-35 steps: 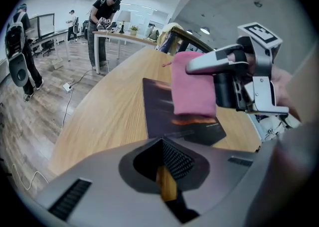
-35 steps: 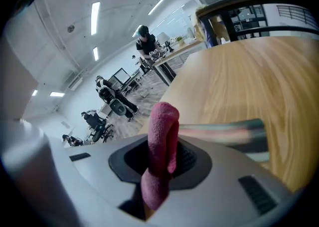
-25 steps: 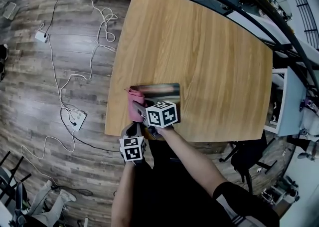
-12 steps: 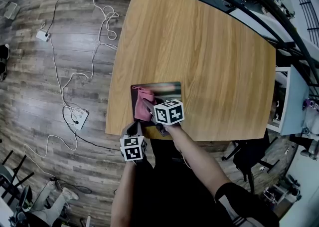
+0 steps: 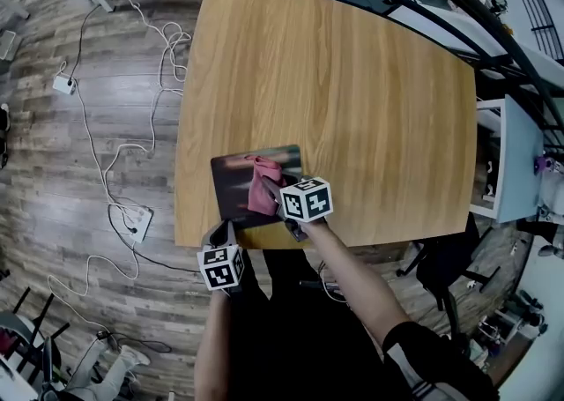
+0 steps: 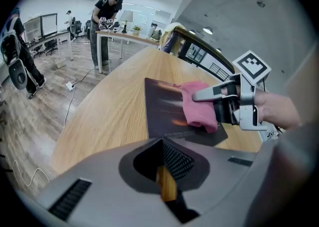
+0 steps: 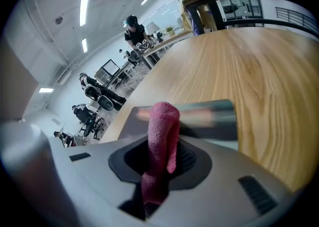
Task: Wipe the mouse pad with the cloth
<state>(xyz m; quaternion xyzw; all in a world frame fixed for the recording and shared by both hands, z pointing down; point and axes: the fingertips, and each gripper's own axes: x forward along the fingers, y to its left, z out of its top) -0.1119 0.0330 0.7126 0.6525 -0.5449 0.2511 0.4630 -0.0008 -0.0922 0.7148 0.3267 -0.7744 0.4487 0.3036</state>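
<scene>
A dark mouse pad (image 5: 236, 181) lies near the front left corner of the wooden table (image 5: 352, 100). My right gripper (image 5: 273, 198) is shut on a pink cloth (image 5: 263, 189), which rests on the pad right of its middle. In the right gripper view the cloth (image 7: 162, 130) stands up from between the jaws, over the pad (image 7: 209, 117). My left gripper (image 5: 224, 235) sits at the table's front edge just below the pad, jaws together with nothing seen in them. The left gripper view shows the pad (image 6: 164, 107), the cloth (image 6: 200, 112) and my right gripper (image 6: 197, 97) beyond my left gripper (image 6: 163, 144).
White cables and power strips (image 5: 137, 217) lie on the wood floor to the table's left. A black railing (image 5: 414, 3) runs behind the table and a white cabinet (image 5: 515, 170) stands at its right. People stand at desks (image 6: 107, 26) far off.
My right gripper has dragged the pink cloth from the pad's left edge rightward to past its middle. The left gripper has stayed at the table's front edge.
</scene>
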